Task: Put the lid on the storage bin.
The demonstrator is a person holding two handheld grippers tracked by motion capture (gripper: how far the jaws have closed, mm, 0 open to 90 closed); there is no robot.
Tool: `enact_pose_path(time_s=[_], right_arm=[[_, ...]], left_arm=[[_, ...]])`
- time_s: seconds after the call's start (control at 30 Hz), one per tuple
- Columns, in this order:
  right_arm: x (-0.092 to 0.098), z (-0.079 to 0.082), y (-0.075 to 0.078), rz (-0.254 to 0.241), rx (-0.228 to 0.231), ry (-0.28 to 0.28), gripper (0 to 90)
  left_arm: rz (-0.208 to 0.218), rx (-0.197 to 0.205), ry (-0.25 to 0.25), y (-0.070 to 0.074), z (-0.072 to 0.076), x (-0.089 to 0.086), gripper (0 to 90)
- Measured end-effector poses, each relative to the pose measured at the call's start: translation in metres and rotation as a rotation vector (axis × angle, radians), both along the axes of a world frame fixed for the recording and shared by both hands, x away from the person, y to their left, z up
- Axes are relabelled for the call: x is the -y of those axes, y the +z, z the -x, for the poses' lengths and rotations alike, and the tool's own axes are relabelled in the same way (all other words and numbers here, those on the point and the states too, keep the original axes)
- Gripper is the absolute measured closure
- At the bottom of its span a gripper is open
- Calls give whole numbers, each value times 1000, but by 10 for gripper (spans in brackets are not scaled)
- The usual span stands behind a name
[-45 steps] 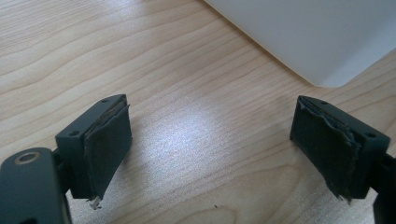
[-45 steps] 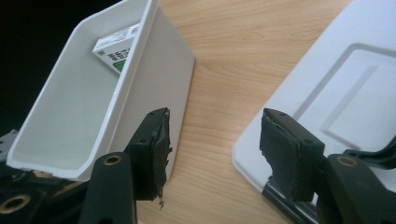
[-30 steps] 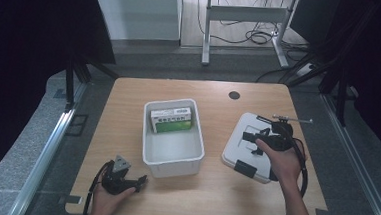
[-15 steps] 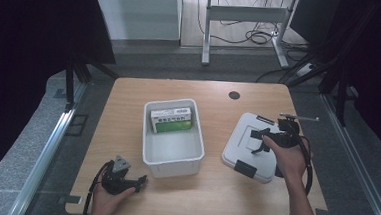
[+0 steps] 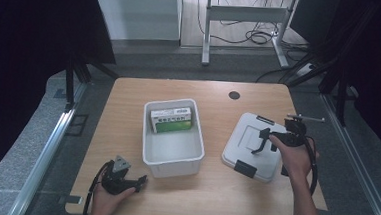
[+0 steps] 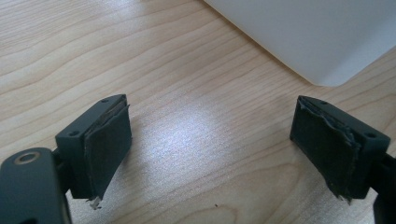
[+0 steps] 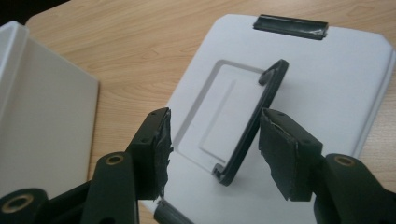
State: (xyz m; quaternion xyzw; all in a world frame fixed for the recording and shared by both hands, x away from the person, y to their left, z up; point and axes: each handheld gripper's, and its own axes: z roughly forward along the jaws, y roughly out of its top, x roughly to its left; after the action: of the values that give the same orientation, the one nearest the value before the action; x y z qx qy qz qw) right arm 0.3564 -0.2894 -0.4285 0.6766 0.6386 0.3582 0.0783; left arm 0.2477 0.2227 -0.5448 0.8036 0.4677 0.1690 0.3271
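A white lid [image 5: 255,159] lies flat on the table right of the white bin [image 5: 148,155]. Its black handle [image 7: 257,116] stands raised from the lid [image 7: 327,84]. My right gripper [image 5: 259,142] hovers low over the lid, pointing left. In the right gripper view it [image 7: 215,149] is open, with the handle between the jaws and close to the right-hand pad [image 7: 280,154]. A green-and-white box [image 5: 173,120] leans at the bin's far end. My left gripper [image 5: 141,180] rests near the front edge, and in its own view [image 6: 210,144] it is open over bare wood.
Black clips [image 5: 245,168] sit on the lid's near and far edges [image 7: 289,25]. The bin's wall [image 7: 42,107] is left of the right gripper, and its corner [image 6: 308,32] lies ahead of the left one. A round dark hole [image 5: 234,95] marks the far tabletop.
My right hand has shifted a little to the right and lower over the lid. The left hand and gripper have stayed where they were.
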Motion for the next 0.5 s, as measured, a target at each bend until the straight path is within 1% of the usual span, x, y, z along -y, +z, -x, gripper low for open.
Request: enact_pose_path(time_s=[0.17, 0.23, 0.37, 0.5], right_arm=[[3, -5, -6, 29, -18, -13, 450], [3, -8, -8, 31, -29, -17, 455], [1, -13, -12, 48, -44, -16, 475], [1, -18, -16, 64, -70, -17, 501]], left_arm=[[0, 0, -1, 0, 0, 0, 123], [0, 0, -1, 0, 0, 0, 122], [0, -1, -1, 0, 0, 0, 122], [0, -1, -2, 0, -1, 0, 122]])
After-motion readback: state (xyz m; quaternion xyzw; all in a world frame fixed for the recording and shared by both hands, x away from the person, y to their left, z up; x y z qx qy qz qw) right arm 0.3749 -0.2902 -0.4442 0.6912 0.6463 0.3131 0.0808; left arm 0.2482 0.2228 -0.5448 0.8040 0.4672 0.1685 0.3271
